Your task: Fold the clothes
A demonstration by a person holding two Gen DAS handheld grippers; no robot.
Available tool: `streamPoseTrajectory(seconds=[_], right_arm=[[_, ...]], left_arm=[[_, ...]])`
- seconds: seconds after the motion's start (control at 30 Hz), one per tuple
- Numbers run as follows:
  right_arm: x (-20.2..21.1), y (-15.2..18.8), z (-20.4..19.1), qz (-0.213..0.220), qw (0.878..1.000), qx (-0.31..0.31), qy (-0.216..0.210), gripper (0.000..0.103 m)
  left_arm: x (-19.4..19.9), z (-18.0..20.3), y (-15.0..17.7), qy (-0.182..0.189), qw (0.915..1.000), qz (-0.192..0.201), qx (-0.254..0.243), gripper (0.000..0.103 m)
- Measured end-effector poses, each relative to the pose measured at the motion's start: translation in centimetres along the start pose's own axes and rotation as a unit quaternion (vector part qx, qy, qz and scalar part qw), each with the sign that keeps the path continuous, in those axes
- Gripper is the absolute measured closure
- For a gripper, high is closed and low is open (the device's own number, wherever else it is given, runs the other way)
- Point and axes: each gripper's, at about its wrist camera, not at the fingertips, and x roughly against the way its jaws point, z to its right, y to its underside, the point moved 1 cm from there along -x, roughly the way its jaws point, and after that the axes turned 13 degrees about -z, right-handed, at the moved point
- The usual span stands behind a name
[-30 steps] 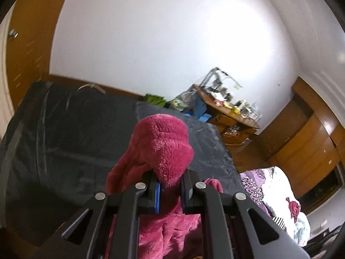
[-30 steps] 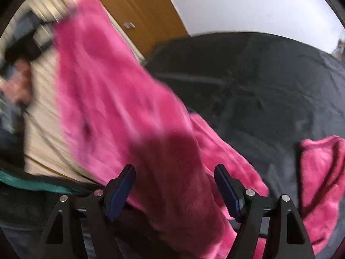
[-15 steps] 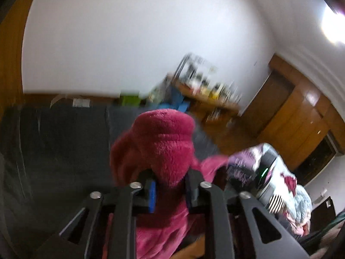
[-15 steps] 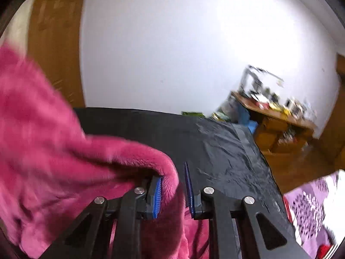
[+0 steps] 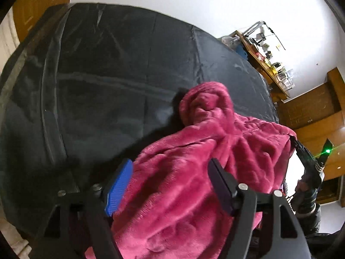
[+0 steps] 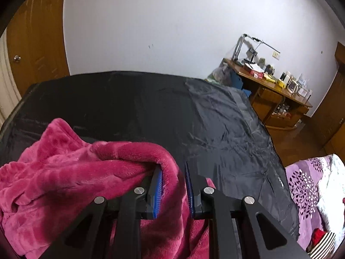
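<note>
On the left, the left gripper (image 5: 170, 183) has come down toward the black-covered bed (image 5: 97, 90), and its jaws, a second ago pinched on a fold of the pink fleece garment (image 5: 204, 151), are now opening. The fleece lies loose between and under them, with neither pad pressing on it, so that corner has been released. The garment sits bunched on the near right part of the cover, one rounded lump, perhaps a hood or sleeve end, pushed toward the middle.

To the right, the right gripper (image 6: 172, 185), which a second ago stood wide over the hanging cloth, is now clenched on a thick rolled edge of the same garment (image 6: 86, 172), and most of the fleece hangs to its left.

As a judgement, the hold has passed from one hand to the other. The left is free to take a new corner, and nothing looks folded yet.
</note>
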Motion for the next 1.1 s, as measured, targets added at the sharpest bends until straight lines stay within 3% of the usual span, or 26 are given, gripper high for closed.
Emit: streamPoseTrajectory(seconds=[0.2, 0.27, 0.4, 0.5, 0.6, 0.73, 0.77, 0.8, 0.83, 0.9, 1.0, 1.1], right_arm=[[-0.5, 0.0, -0.4, -0.017, 1.000, -0.002, 0.005, 0.082], [-0.5, 0.3, -0.3, -0.022, 1.000, -0.004, 0.008, 0.082], [-0.8, 1.0, 0.1, -0.034, 0.999, -0.011, 0.010, 0.082], [-0.7, 1.6, 0.3, -0.040, 0.999, -0.017, 0.010, 0.082], [-0.6, 1.9, 0.2, -0.044, 0.999, -0.017, 0.013, 0.082], [-0.9, 2.0, 0.0, -0.045, 0.999, -0.021, 0.010, 0.082], [-1.0, 2.0, -0.1, -0.045, 0.999, -0.020, 0.010, 0.082], [-1.0, 2.0, -0.1, -0.045, 0.999, -0.020, 0.009, 0.082], [-1.1, 1.9, -0.2, -0.045, 0.999, -0.019, 0.008, 0.082], [-1.1, 1.9, -0.4, -0.043, 0.999, -0.018, 0.007, 0.082], [-0.7, 1.7, -0.6, -0.033, 0.999, -0.015, 0.012, 0.082], [0.0, 1.5, -0.5, -0.017, 1.000, -0.015, 0.015, 0.082]], left_arm=[[-4.3, 1.5, -0.5, -0.057, 0.9958, -0.030, -0.066, 0.026], [-4.7, 1.3, -1.0, -0.041, 0.9956, -0.041, -0.073, 0.026], [-5.9, 0.5, -2.2, 0.030, 0.9947, -0.079, -0.059, 0.026], [-5.4, 1.1, -2.0, 0.064, 0.9919, -0.084, -0.071, 0.025], [-5.5, 2.6, -1.2, 0.061, 0.9878, -0.094, -0.109, 0.024], [-7.0, 3.7, 0.0, 0.013, 0.9850, -0.108, -0.133, 0.025], [-7.4, 3.7, 0.2, 0.006, 0.9848, -0.112, -0.133, 0.027], [-7.8, 3.6, 0.4, 0.004, 0.9846, -0.117, -0.129, 0.045], [-8.1, 3.5, 0.5, 0.002, 0.9848, -0.121, -0.124, 0.070], [-8.3, 3.2, 0.7, -0.003, 0.9861, -0.122, -0.113, 0.087], [-6.7, 3.2, 0.9, -0.010, 0.9910, -0.086, -0.102, 0.090], [-3.6, 3.5, 0.8, -0.022, 0.9960, -0.023, -0.083, 0.091]])
